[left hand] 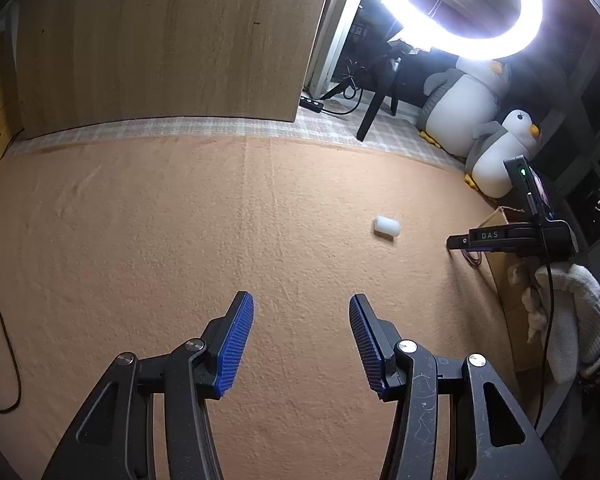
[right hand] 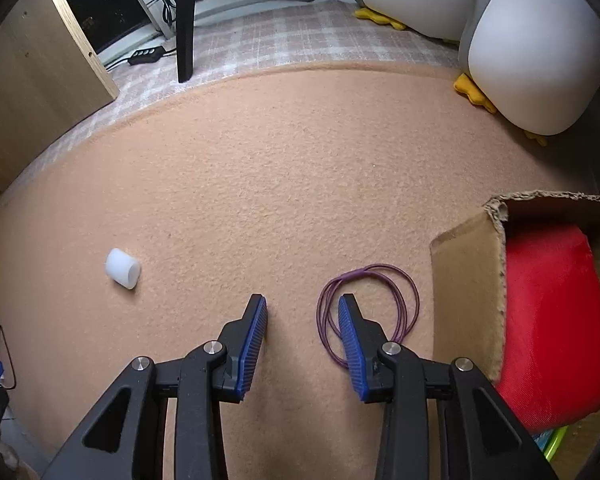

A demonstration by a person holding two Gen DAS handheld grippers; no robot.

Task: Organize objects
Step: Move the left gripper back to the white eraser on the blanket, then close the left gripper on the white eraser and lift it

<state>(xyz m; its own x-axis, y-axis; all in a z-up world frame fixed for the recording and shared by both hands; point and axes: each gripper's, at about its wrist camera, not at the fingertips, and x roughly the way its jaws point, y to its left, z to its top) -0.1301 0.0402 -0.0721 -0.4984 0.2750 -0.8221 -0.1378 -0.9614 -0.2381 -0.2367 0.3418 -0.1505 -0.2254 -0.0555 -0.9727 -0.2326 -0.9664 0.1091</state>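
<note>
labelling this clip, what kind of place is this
Probably a room at home, set up for recording. Two plush penguins sit at the edge of a peach blanket laid over a plaid cover, a lit ring light stands behind, and a cardboard box holds a red item.

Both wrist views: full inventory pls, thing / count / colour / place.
cap: 1, translucent white, lying on its side on the blanket, left of the right claw
cord loop: 1, purple, coiled flat on the blanket, partly under the right claw's right finger
cardboard box: 1, brown, open, at the blanket's right edge
red item: 1, red, inside the box
blanket: 1, peach, the work surface
plush penguins: 2, grey and white, far right corner
ring light: 1, white, lit, overhead
wood panel: 1, light brown, upright behind the blanket
left claw: 1, black with blue pads, open, empty
right claw: 1, black with blue pads, open, empty
</note>
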